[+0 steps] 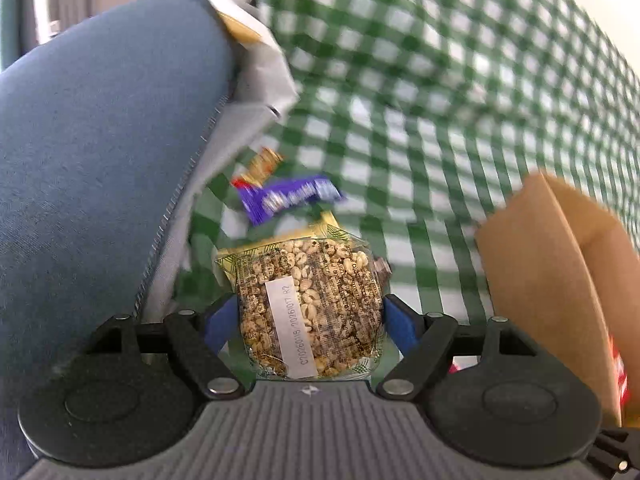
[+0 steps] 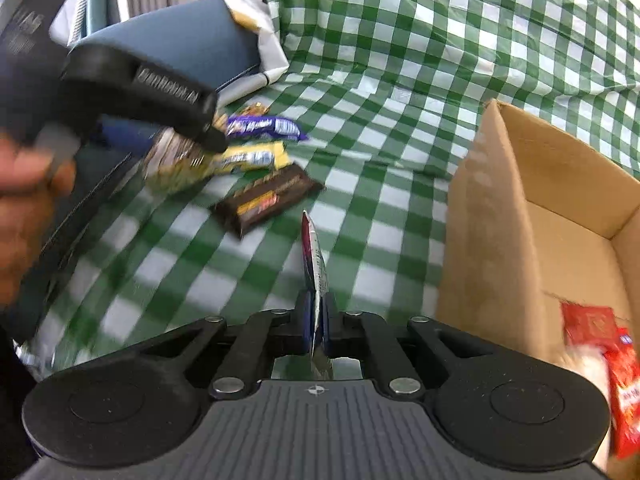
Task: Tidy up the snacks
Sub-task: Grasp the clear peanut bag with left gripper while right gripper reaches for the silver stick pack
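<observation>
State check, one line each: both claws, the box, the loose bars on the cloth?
left claw: shut on puffed-grain pack
right claw: shut on thin wrapper, held edge-on
cardboard box: open, red packets inside
purple bar: lying on checked cloth
yellow bar: lying on cloth
brown bar: lying on cloth

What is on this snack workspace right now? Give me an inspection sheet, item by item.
Surface: green checked cloth, rumpled.
Job's things: puffed-grain pack; flat wrapper; purple bar, yellow bar, brown bar on the cloth; cardboard box holding red packets.
Clutter: white bag.
Grippers: left gripper clamps the grain pack; right gripper shut on the wrapper.
Cables: nothing seen.
Surroundings: blue cushion.
</observation>
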A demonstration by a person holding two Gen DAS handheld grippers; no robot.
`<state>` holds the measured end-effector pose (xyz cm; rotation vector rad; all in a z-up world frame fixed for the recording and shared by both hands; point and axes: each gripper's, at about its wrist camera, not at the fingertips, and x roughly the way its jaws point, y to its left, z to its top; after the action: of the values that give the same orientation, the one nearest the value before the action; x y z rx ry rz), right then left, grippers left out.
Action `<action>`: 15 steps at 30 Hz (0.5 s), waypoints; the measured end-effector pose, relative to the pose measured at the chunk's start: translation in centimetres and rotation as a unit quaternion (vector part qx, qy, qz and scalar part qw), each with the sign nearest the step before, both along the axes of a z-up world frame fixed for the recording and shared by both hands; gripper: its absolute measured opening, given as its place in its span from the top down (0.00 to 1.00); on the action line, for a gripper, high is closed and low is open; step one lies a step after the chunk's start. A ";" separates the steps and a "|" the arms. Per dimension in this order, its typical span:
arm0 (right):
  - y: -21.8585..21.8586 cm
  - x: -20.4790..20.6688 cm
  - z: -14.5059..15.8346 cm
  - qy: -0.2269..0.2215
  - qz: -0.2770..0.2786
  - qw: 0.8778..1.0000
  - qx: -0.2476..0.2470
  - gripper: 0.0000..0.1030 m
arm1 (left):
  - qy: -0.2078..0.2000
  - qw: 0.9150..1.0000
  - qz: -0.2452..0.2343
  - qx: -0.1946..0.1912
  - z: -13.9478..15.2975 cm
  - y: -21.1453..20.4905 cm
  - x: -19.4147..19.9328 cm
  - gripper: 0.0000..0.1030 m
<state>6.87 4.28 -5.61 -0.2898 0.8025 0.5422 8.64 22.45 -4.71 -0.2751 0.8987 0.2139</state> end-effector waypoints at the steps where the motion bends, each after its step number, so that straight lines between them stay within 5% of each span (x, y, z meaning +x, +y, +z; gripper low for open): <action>1: -0.4 -0.4 0.0 0.002 -0.002 1.000 -0.002 0.95 | 0.017 1.000 -0.010 0.007 -0.1 -0.5 0.0 0.21; 12: -1.4 -3.0 -3.2 0.063 0.007 0.998 0.010 0.90 | 0.122 0.990 -0.070 -0.019 -1.2 -2.8 -0.1 0.20; 15: -1.9 -3.0 -3.6 0.090 0.003 0.996 0.029 0.63 | 0.132 0.989 -0.069 -0.015 -1.6 -3.1 -0.1 0.20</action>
<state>3.84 2.38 -9.19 -0.1910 0.9584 0.6027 8.52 19.31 -6.32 -0.2131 1.1794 0.1098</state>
